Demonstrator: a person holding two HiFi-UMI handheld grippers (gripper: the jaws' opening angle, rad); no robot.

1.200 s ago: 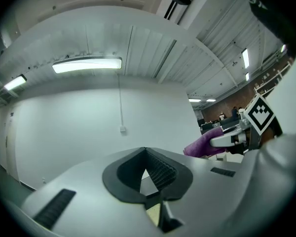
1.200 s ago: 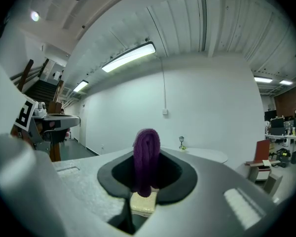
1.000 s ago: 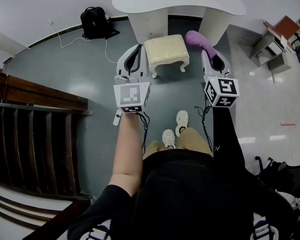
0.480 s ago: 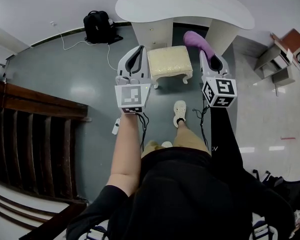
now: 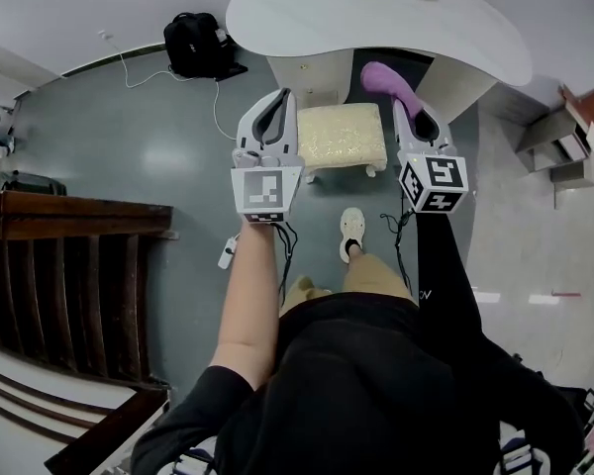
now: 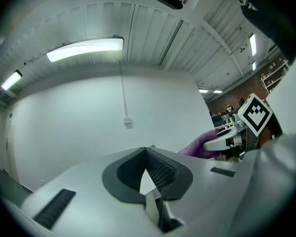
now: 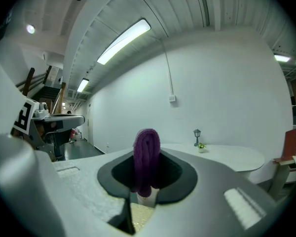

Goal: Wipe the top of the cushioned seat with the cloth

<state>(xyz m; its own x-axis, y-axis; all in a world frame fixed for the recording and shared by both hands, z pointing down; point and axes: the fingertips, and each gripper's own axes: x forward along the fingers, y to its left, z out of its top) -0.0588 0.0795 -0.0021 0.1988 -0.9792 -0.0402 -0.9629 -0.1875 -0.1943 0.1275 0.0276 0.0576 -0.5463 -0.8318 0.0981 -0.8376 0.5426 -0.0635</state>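
The right gripper point(image 5: 413, 117) grips the purple cloth point(image 5: 384, 77) near the cushioned seat's point(image 5: 342, 137) right edge. The left gripper point(image 5: 267, 117), jaws together and empty, hovers opposite. Wiping appears not yet begun.

Cloth point(image 5: 388, 79) looking soft, fuzzy knit; cushioned seat point(image 5: 342, 132) showing nubby cream fabric; floor point(image 5: 148, 156) shining smooth, glossy.

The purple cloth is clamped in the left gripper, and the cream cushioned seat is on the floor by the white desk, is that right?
Not quite. The purple cloth is clamped in the right gripper, not the left: the right gripper view shows it between those jaws, while the left gripper is shut on nothing. The cushioned seat does stand by the white desk.
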